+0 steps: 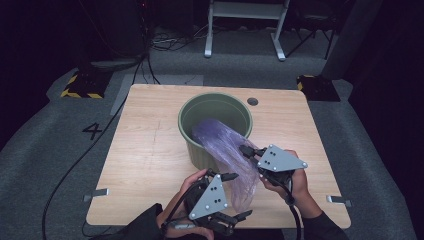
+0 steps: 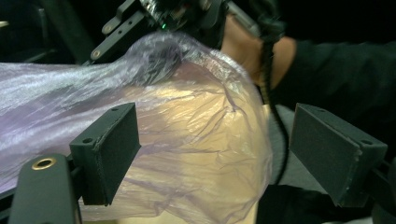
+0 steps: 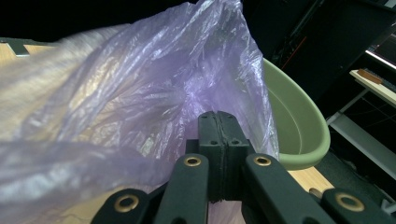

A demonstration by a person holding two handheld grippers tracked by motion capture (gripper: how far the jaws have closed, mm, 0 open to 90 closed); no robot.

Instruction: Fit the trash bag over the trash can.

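A round green bin (image 1: 186,116) stands on the wooden table (image 1: 145,150). A thin purple plastic bag (image 1: 225,145) spills from inside it over the near rim and down to the table's front. My right gripper (image 1: 247,151) is shut on the bag's edge just in front of the bin; in the right gripper view its jaws (image 3: 219,135) are pressed together on the film (image 3: 140,93), with the bin (image 3: 299,121) behind. My left gripper (image 1: 239,196) is open at the bag's loose lower end. In the left gripper view its pads (image 2: 116,149) stand wide apart, with the bag (image 2: 187,140) beyond them, untouched.
Metal brackets (image 1: 95,194) (image 1: 339,201) stick out at the table's front corners, and a cable hole (image 1: 252,101) lies behind the bin. Grey carpet surrounds the table, with cables, a white frame (image 1: 245,25) and striped floor blocks (image 1: 82,87) at the back.
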